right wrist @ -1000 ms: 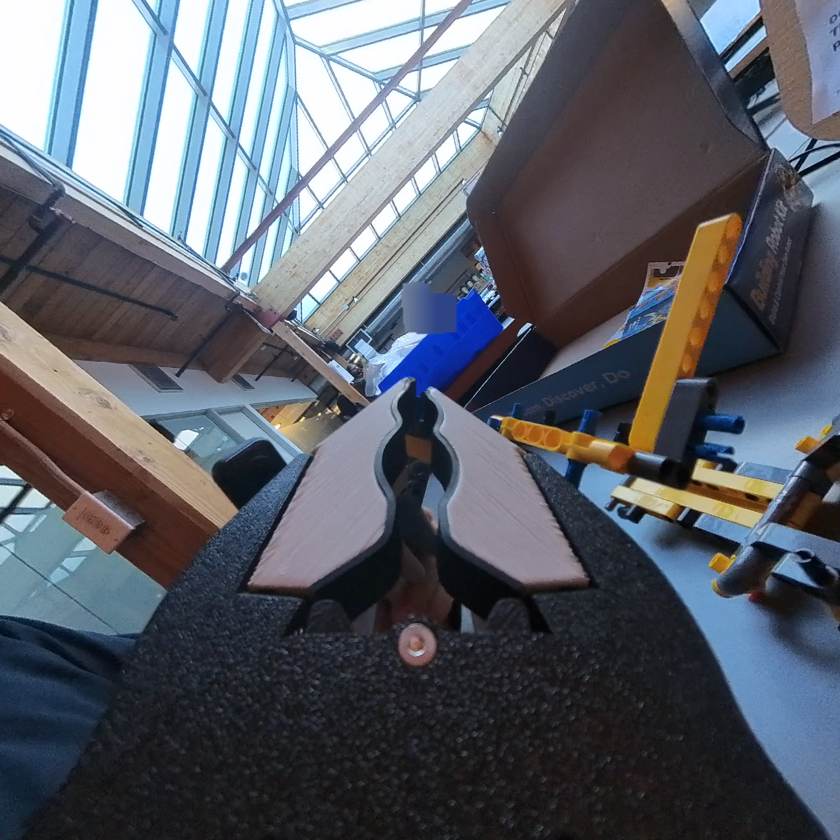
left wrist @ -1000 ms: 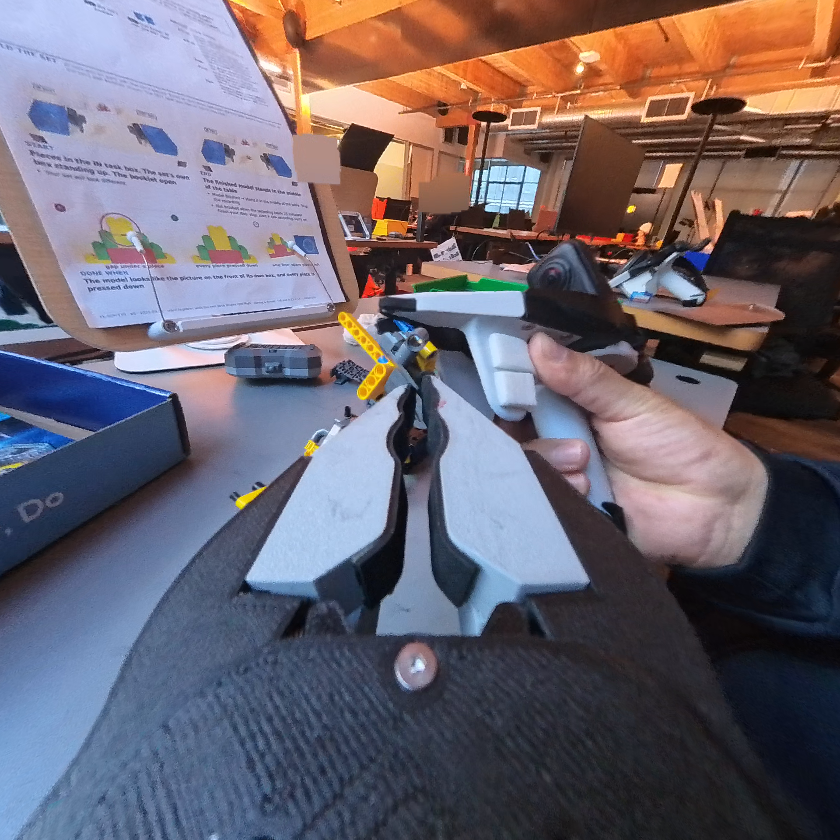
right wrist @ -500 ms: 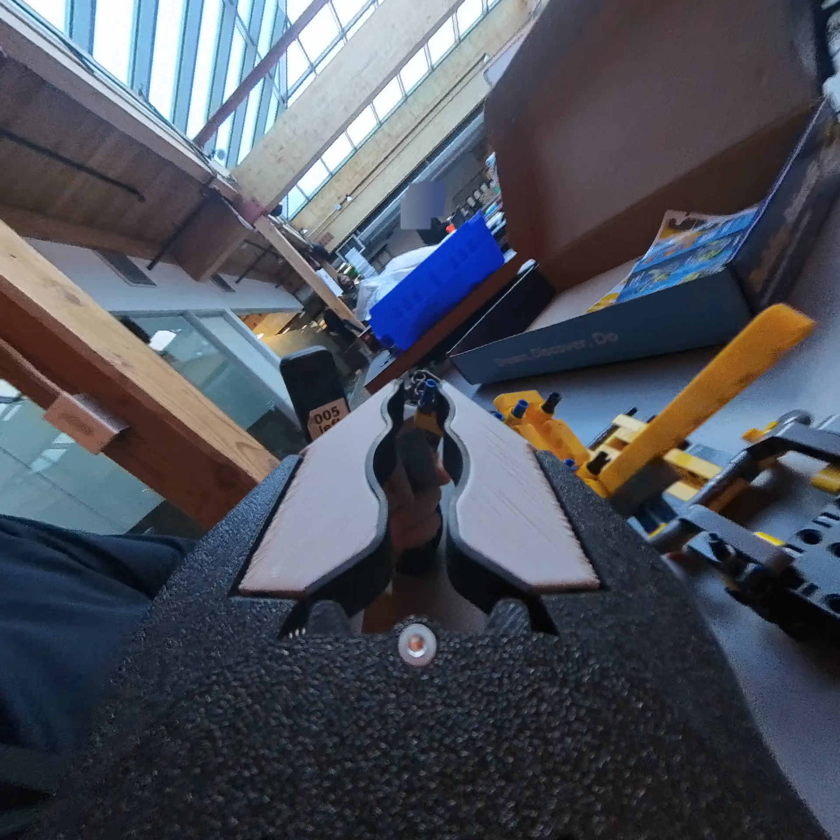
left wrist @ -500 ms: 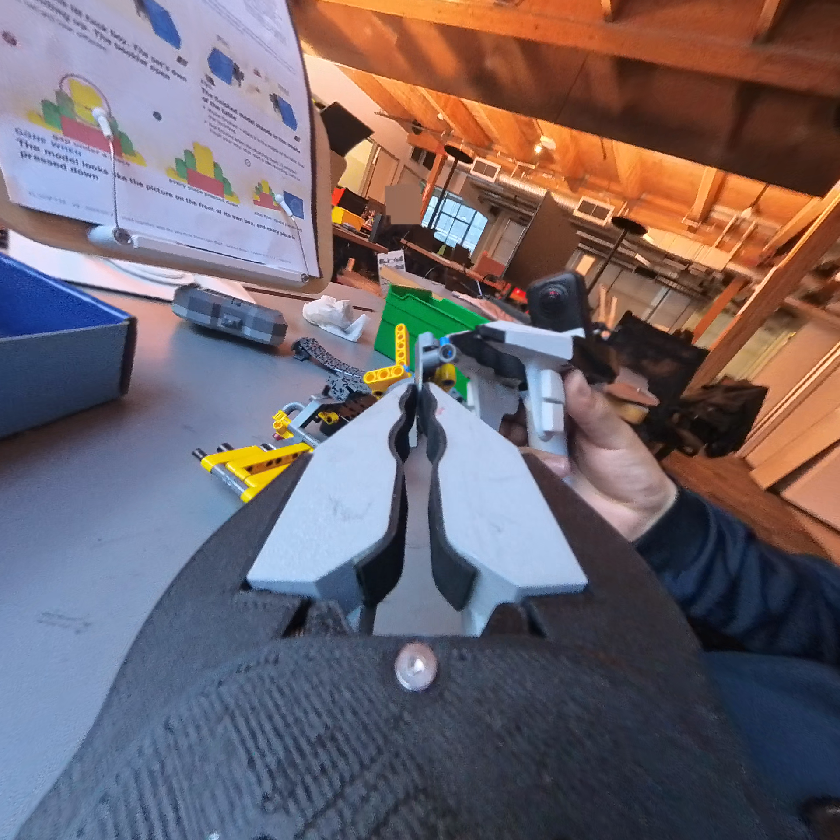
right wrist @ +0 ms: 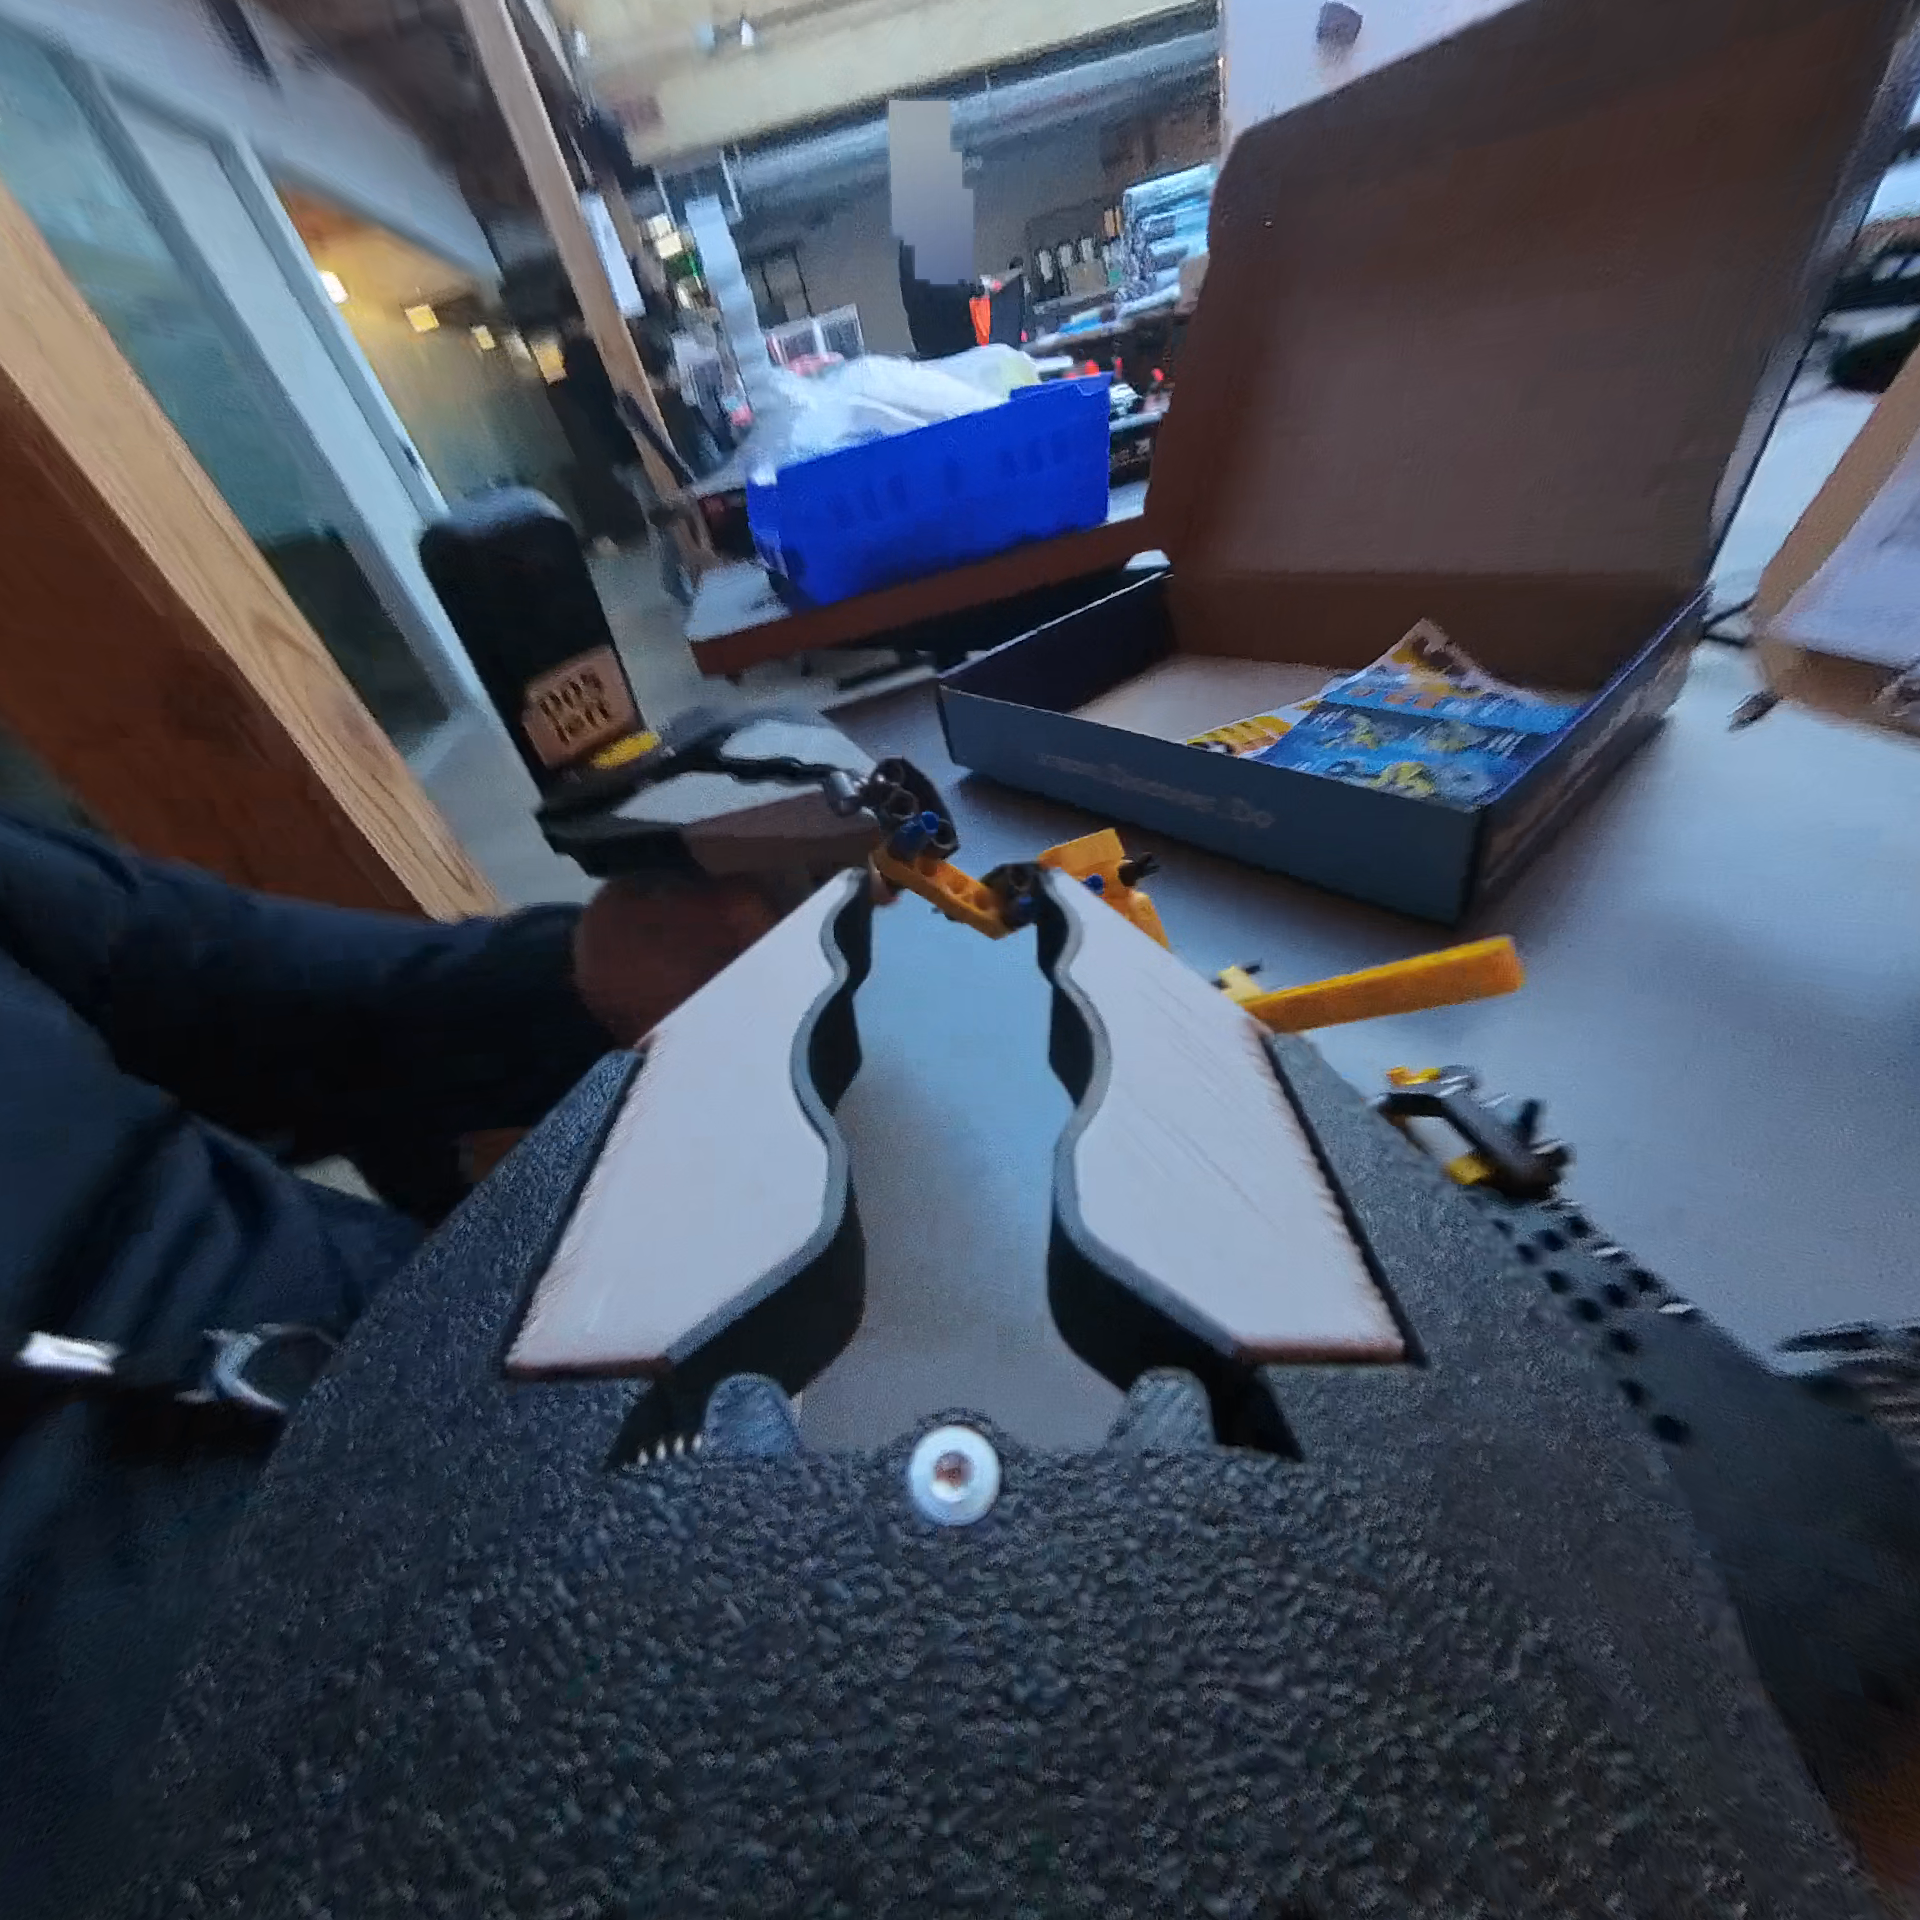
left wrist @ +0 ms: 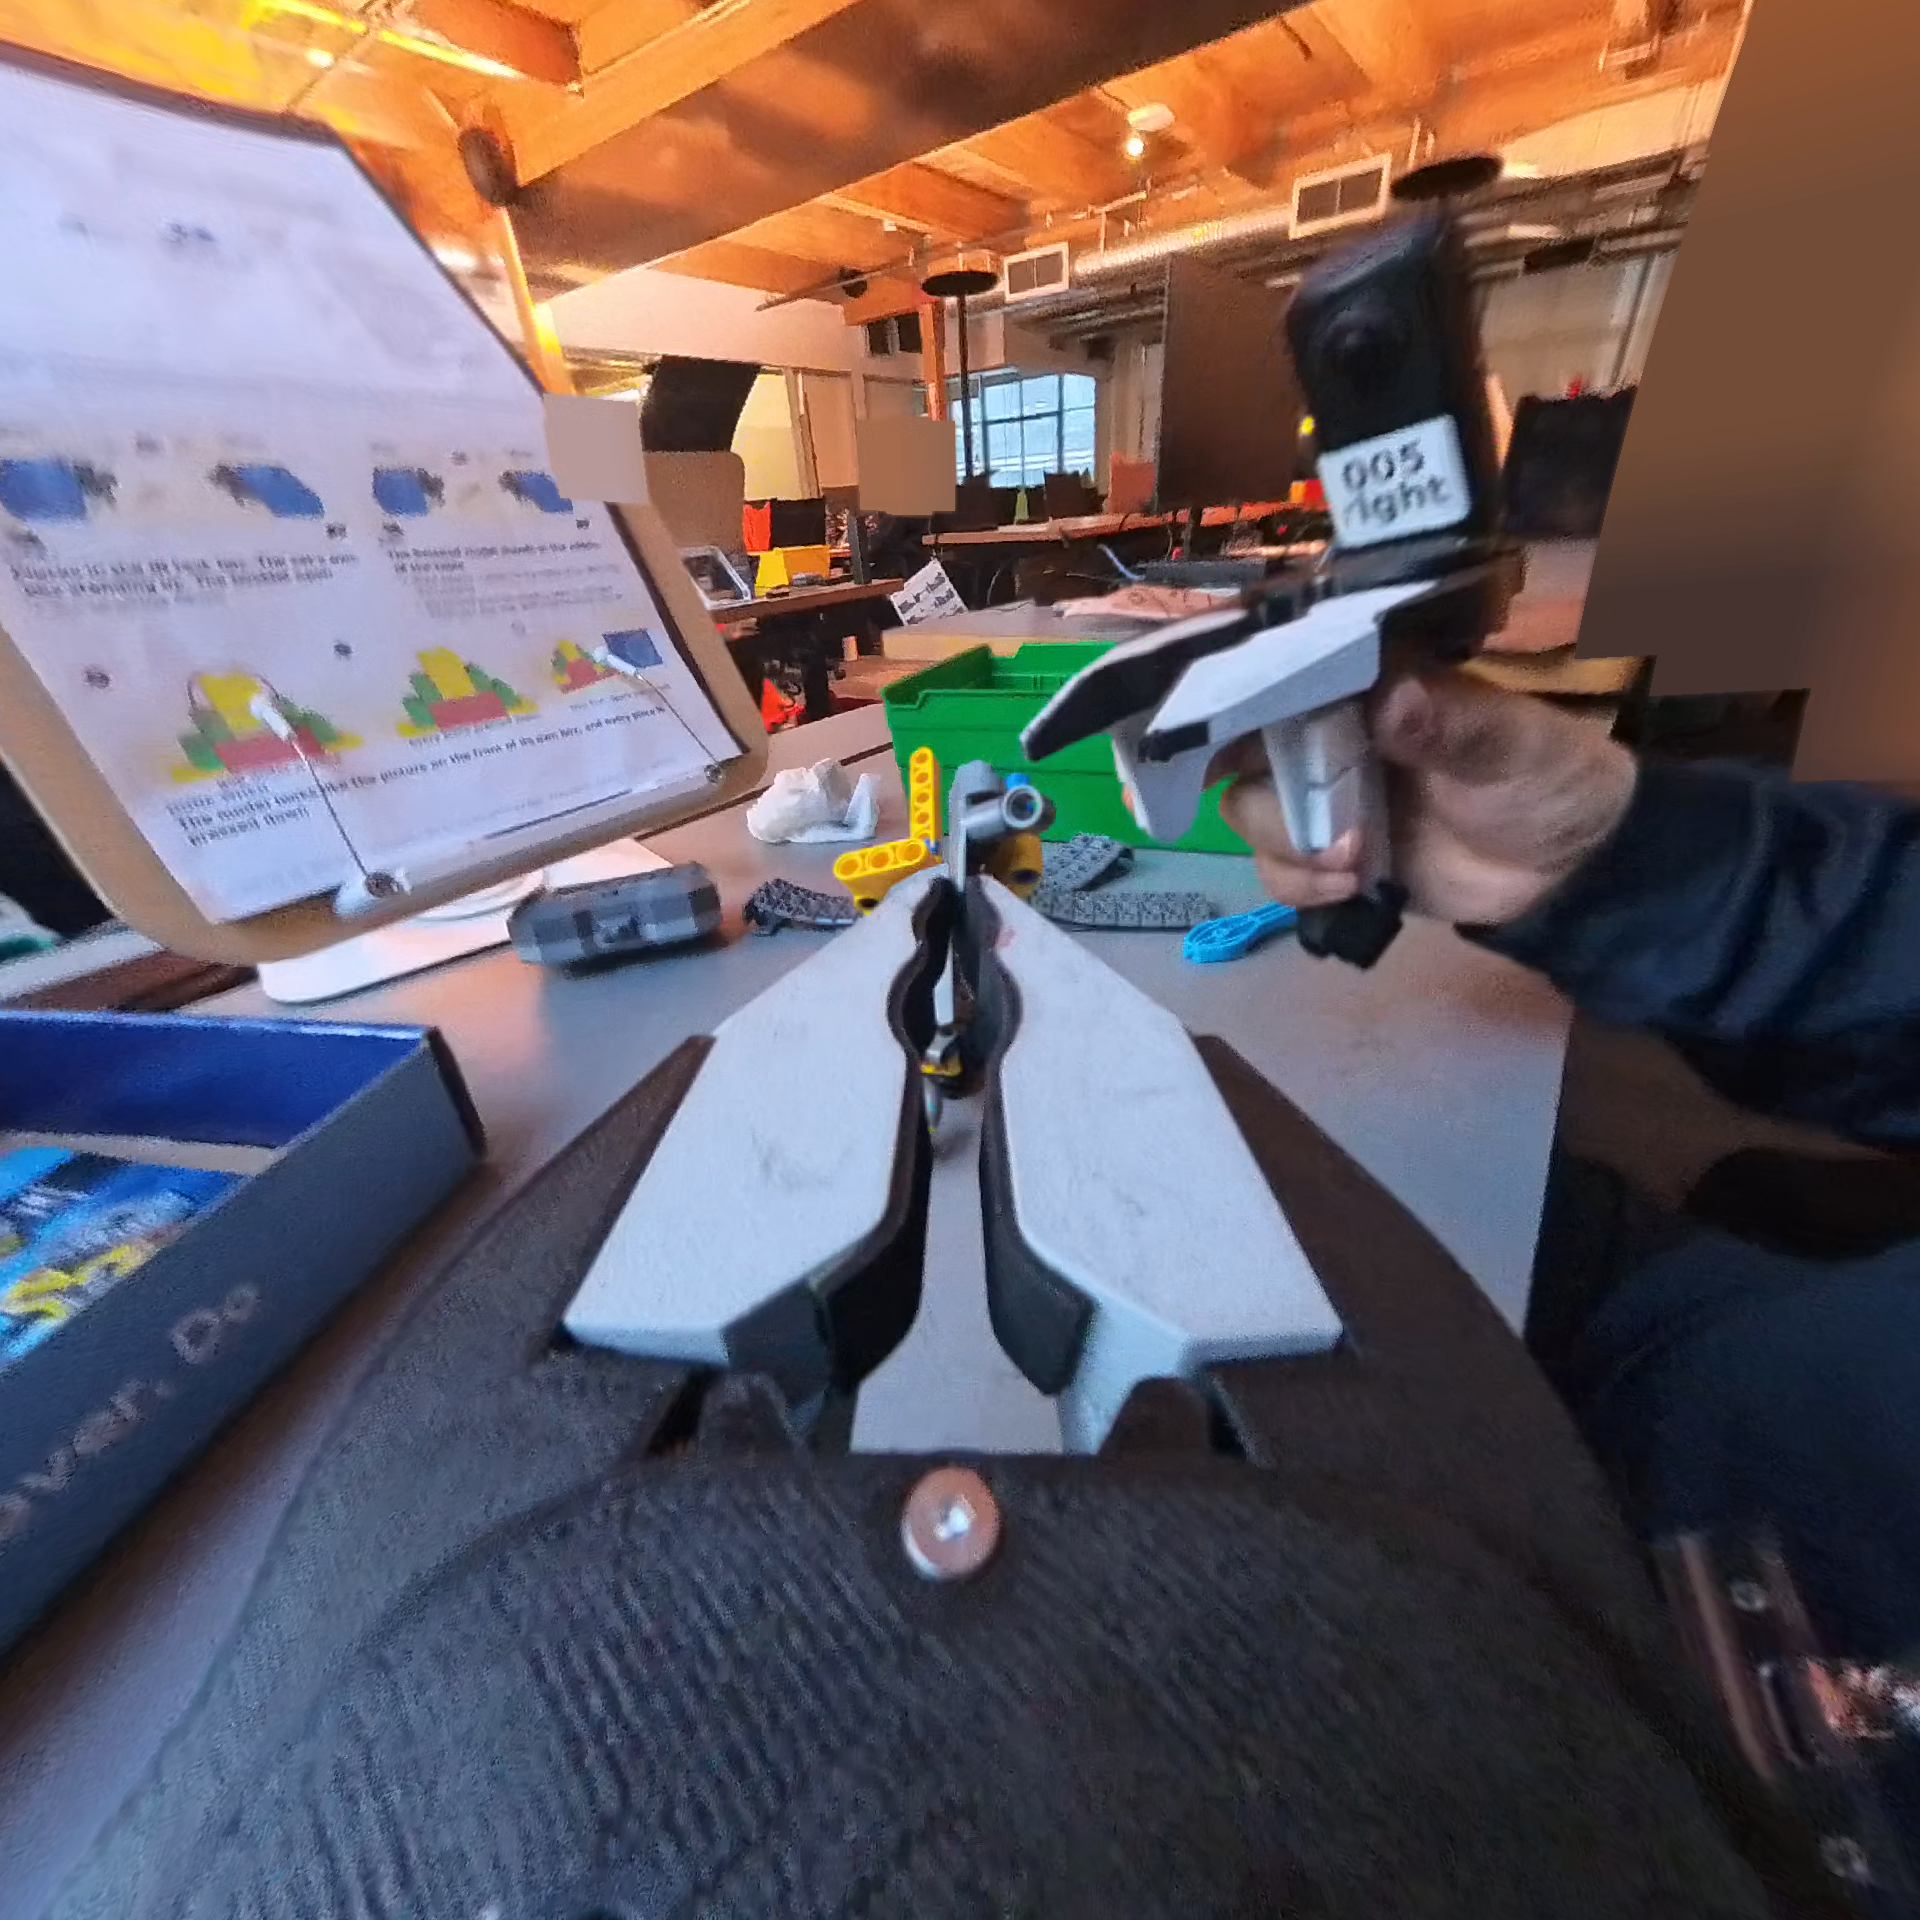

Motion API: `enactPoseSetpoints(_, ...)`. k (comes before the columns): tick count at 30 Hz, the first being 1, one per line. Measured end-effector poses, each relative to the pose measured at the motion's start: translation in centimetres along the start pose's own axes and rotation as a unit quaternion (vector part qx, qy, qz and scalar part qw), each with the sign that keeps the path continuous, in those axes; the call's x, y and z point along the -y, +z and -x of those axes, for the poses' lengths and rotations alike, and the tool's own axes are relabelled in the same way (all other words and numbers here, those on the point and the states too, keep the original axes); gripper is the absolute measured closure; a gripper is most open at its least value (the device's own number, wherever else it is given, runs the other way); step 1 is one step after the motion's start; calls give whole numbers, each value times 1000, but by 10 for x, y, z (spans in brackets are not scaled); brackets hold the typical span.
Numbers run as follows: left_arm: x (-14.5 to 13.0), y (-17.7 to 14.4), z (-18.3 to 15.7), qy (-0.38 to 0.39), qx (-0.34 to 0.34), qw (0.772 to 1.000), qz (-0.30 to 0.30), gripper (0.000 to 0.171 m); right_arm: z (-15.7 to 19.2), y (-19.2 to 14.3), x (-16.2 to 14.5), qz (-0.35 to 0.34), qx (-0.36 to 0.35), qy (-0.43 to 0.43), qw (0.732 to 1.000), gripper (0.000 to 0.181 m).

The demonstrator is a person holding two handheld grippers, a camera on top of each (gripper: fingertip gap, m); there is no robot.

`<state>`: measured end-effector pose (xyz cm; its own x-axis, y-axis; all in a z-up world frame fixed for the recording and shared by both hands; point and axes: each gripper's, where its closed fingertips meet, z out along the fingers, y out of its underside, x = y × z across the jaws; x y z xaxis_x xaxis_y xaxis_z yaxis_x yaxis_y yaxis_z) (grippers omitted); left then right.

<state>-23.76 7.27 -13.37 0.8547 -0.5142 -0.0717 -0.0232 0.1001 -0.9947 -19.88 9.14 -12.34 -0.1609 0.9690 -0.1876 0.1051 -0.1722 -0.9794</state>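
Note:
My left gripper [left wrist: 961, 896] is shut on a small grey, yellow and black building-toy assembly [left wrist: 997, 810] and holds it upright above the grey table [left wrist: 1351, 1060]. My right gripper [right wrist: 951, 891] is open and empty, its fingertips just short of the same assembly [right wrist: 935, 883]. In the left wrist view the right gripper [left wrist: 1086, 740] hangs in a hand, above and to the right of the assembly. In the right wrist view the left gripper [right wrist: 847, 795] comes in from the left. A long yellow beam [right wrist: 1382, 982] lies on the table to the right.
An instruction sheet on a stand [left wrist: 312, 623] stands at the back left. An open blue box [right wrist: 1226, 810] holds a booklet [right wrist: 1434, 727]. A green bin [left wrist: 966, 707], a grey battery box [left wrist: 618, 920], black track pieces [left wrist: 1122, 906] and a small blue part [left wrist: 1236, 930] lie behind. Left tips to right tips: about 5 cm.
My right gripper was shut at the assembly; it has opened and drawn back from it. My left gripper still holds the assembly and has swung back toward the stand.

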Motion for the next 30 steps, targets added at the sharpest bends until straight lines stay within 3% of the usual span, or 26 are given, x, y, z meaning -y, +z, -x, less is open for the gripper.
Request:
enactPoseSetpoints(3,3,0,-3,16,1,1000,-4,171,8,-3,1,23,-11,-75,997,151)
enactPoseSetpoints(11,5,3,-23,6,-48,999,-15,171,22,18,-13,32,-2,-102,994,147)
enactPoseSetpoints(16,6,5,-18,-97,-50,994,-23,171,15,21,-22,72,-59,-195,976,158)
enactPoseSetpoints(22,11,7,-22,-240,-86,966,-40,171,15,22,-16,78,-122,-298,943,167)
enactPoseSetpoints(30,4,11,-32,-287,-140,948,-9,165,11,19,-23,106,-129,-312,935,177)
